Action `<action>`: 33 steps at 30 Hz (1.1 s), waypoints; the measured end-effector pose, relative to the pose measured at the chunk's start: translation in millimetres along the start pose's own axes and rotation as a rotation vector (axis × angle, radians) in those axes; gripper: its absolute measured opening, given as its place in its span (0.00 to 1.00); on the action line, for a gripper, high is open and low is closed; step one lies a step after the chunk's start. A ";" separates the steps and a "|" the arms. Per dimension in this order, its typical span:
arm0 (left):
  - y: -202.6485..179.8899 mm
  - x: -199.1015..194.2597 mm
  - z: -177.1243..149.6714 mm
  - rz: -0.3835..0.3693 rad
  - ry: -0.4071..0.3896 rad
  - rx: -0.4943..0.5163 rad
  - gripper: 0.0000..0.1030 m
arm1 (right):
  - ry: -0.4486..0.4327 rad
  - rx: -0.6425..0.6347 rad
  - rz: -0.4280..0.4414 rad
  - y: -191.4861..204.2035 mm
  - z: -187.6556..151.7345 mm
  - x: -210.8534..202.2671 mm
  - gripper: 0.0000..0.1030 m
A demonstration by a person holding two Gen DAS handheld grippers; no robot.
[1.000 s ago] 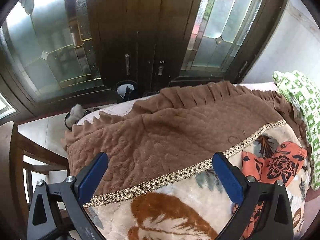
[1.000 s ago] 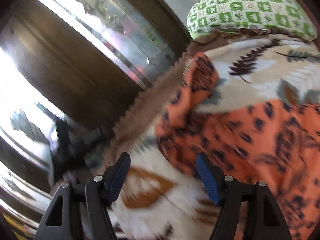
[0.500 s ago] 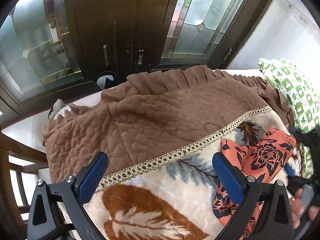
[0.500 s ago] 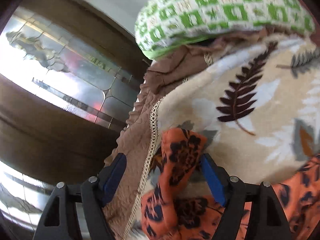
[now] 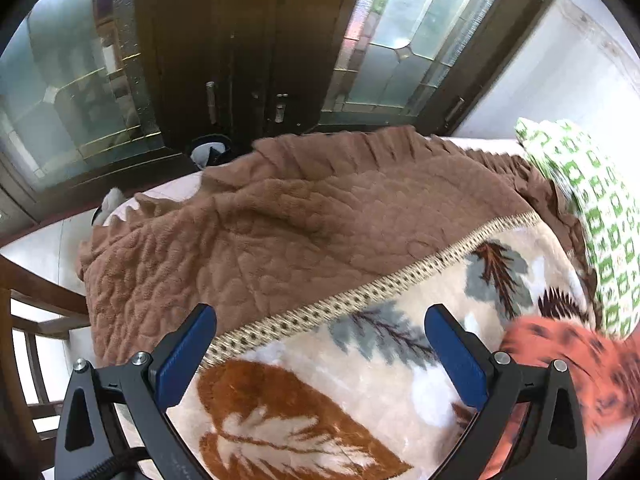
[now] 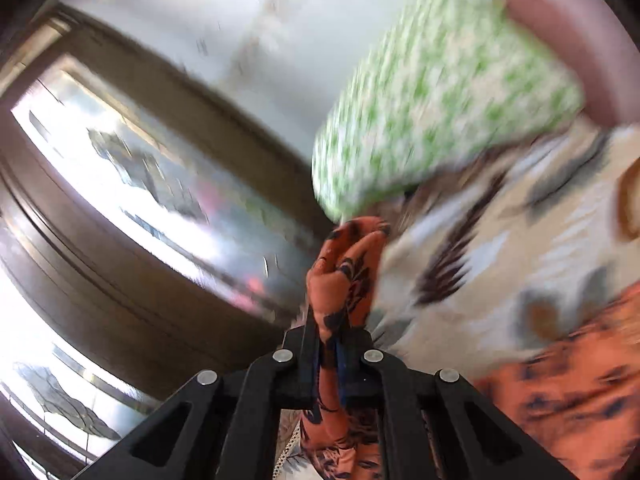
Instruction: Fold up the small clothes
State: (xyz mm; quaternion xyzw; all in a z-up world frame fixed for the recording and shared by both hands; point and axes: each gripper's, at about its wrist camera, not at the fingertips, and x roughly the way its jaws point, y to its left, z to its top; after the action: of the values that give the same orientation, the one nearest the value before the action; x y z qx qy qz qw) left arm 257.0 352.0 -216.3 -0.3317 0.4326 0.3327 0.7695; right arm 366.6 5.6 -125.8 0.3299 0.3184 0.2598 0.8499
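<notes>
A small orange garment with black flowers (image 6: 344, 276) is pinched between the pads of my right gripper (image 6: 330, 354), which is shut on one of its edges and lifts it. The rest of the garment (image 6: 576, 396) lies blurred on the blanket at the lower right. In the left wrist view the same garment (image 5: 576, 360) shows blurred at the right. My left gripper (image 5: 320, 354) is open and empty, hovering over the leaf-patterned blanket (image 5: 320, 400).
The blanket has a brown quilted part (image 5: 280, 232) with gold trim. A green and white pillow (image 5: 592, 200) lies at the right; it also shows in the right wrist view (image 6: 440, 100). Dark wooden doors with glass panes (image 5: 248, 40) stand behind. A wooden chair (image 5: 24, 320) is at the left.
My right gripper has shut on the edge of the orange garment and pulled it up and to the right. My left gripper has stayed open, shifting slightly over the blanket.
</notes>
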 end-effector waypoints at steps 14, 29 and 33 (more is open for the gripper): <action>-145.5 -24.2 -99.4 -0.102 -0.041 0.464 1.00 | -0.407 0.192 -0.411 -211.4 35.2 -303.0 0.06; -247.6 -7.6 -224.3 -0.102 0.031 0.877 1.00 | -0.232 0.554 -0.583 -362.1 -30.1 -359.9 0.19; -248.1 0.2 -228.3 -0.088 0.051 0.885 1.00 | -0.267 0.484 -0.505 -340.1 -11.8 -355.5 0.19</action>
State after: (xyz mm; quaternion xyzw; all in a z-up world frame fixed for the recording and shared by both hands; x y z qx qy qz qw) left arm 353.7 31.2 -253.9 0.0033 0.5378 0.0743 0.8398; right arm 201.5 -441.6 -248.2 0.4631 0.3285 -0.0860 0.8187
